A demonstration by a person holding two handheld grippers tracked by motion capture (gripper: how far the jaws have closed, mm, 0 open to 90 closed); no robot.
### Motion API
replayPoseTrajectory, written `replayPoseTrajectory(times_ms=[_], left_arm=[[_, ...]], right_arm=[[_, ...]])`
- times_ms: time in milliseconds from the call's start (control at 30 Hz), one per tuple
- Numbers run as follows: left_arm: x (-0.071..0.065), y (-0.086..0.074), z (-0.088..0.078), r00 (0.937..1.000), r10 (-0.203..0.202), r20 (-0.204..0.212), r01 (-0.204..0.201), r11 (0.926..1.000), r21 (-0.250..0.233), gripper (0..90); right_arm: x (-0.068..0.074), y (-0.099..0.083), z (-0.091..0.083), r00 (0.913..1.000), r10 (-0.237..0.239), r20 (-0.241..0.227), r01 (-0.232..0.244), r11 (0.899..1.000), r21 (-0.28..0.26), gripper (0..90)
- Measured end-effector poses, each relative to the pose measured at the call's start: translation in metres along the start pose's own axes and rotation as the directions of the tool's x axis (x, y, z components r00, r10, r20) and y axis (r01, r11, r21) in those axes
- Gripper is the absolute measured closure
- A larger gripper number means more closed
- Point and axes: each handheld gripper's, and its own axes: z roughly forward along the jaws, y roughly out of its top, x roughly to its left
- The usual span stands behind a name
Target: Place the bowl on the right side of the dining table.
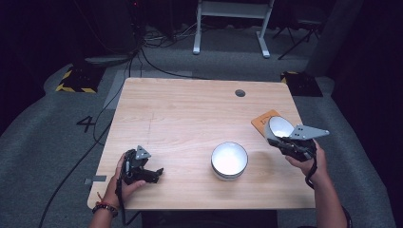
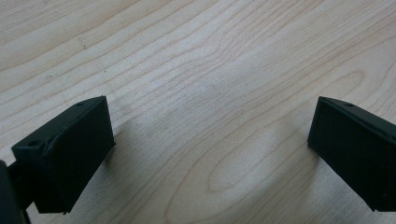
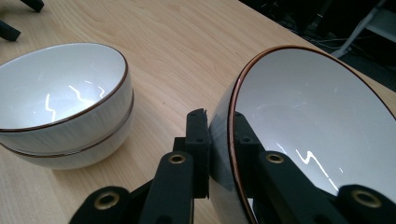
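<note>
My right gripper [image 1: 281,137] is shut on the rim of a white bowl with a brown edge [image 1: 278,127], held tilted above the table's right side. In the right gripper view the jaws clamp that bowl's wall [image 3: 299,121], one jaw outside and one inside. Two more white bowls, stacked [image 1: 229,160], stand on the table in front of the middle; the stacked bowls [image 3: 65,107] are at the left of the right gripper view. My left gripper [image 1: 154,173] rests near the table's front left, open, with bare wood between its fingertips [image 2: 70,149].
An orange flat pad [image 1: 262,120] lies on the wooden table [image 1: 190,109] under the held bowl. A round grommet hole [image 1: 240,93] is near the far edge. Cables, a desk frame [image 1: 233,23] and floor markings lie beyond the table.
</note>
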Motion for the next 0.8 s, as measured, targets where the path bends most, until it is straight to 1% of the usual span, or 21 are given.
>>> replayPoseTrajectory(times_ms=[100, 133, 267, 333, 467, 533, 567, 600, 800], left_arm=[[0.000, 0.000, 0.000, 1.0000, 0.000, 0.000, 0.000, 1.0000, 0.000, 0.3], [0.000, 0.000, 0.000, 1.0000, 0.000, 0.001, 0.000, 1.0000, 0.001, 0.3], [0.000, 0.000, 0.000, 1.0000, 0.000, 0.000, 0.000, 1.0000, 0.000, 0.3], [0.000, 0.000, 0.000, 1.0000, 0.000, 0.000, 0.000, 1.0000, 0.001, 0.3], [0.000, 0.000, 0.000, 1.0000, 0.000, 0.000, 0.000, 1.0000, 0.000, 0.3], [0.000, 0.000, 0.000, 1.0000, -0.001, 0.000, 0.001, 1.0000, 0.000, 0.3], [0.000, 0.000, 0.000, 1.0000, 0.000, 0.000, 0.000, 1.0000, 0.000, 0.3], [0.000, 0.000, 0.000, 1.0000, 0.000, 0.001, 0.000, 1.0000, 0.000, 0.3], [0.000, 0.000, 0.000, 1.0000, 0.000, 0.001, 0.000, 1.0000, 0.001, 0.3]], right_arm=[[-0.004, -0.003, 0.002, 0.9999, 0.009, 0.011, -0.009, 1.000, 0.004, 81.5], [-0.005, -0.004, 0.002, 0.9999, 0.005, 0.013, -0.005, 1.000, 0.003, 81.5], [-0.011, -0.007, 0.004, 0.9993, 0.022, 0.030, -0.023, 1.000, 0.009, 81.5], [-0.013, -0.008, 0.005, 0.9991, 0.020, 0.038, -0.020, 1.000, 0.007, 81.5], [-0.018, -0.011, 0.009, 0.9982, 0.035, 0.048, -0.035, 0.999, 0.012, 81.5], [-0.019, -0.012, 0.010, 0.9981, 0.030, 0.053, -0.031, 0.999, 0.018, 81.5], [-0.020, -0.013, 0.011, 0.9982, 0.032, 0.051, -0.033, 0.999, 0.019, 81.5], [-0.023, -0.014, 0.013, 0.9982, 0.024, 0.055, -0.025, 0.999, 0.024, 81.5], [-0.031, -0.018, 0.021, 0.9964, 0.032, 0.079, -0.035, 0.999, 0.034, 81.5]])
